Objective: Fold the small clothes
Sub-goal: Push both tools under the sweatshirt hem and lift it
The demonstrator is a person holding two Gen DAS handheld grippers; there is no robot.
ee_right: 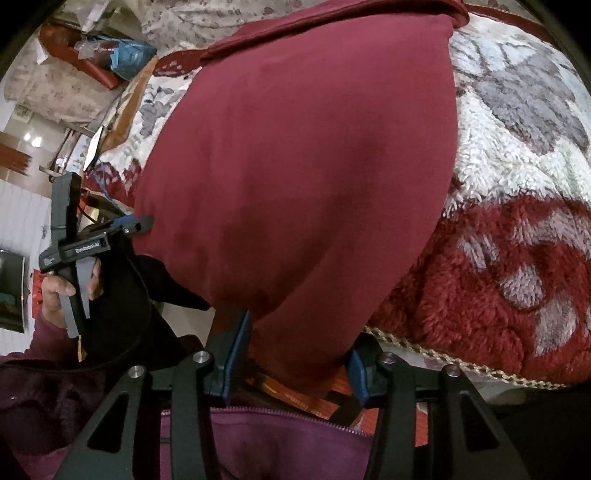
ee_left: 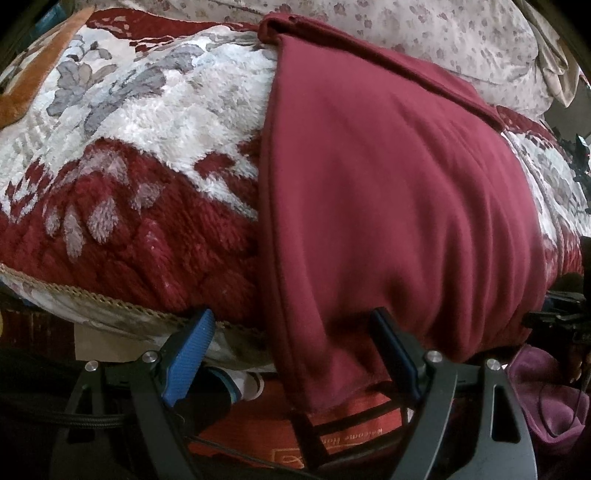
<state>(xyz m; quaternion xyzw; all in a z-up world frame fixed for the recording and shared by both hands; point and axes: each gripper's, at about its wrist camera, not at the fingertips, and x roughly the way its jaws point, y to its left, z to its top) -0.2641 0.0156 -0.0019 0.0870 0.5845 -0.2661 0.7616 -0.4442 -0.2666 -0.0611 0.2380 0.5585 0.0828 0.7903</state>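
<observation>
A maroon garment (ee_left: 391,192) lies over the red and white fleece blanket (ee_left: 122,155), and its near end hangs off the bed's front edge. My left gripper (ee_left: 295,332) is open, its blue-padded fingers standing either side of the garment's hanging left corner. In the right wrist view the same garment (ee_right: 295,166) drapes toward me. My right gripper (ee_right: 295,354) is open, with the garment's lower right corner hanging between its fingers. The left gripper (ee_right: 136,225) also shows there at the garment's left edge, held by a hand.
The blanket's braided trim (ee_right: 461,363) marks the bed's front edge. A floral quilt (ee_left: 424,33) lies at the back. An orange floor mat (ee_left: 332,432) lies below. The person's purple zipped jacket (ee_right: 277,443) is close under the right gripper. Clutter (ee_right: 110,51) sits far left.
</observation>
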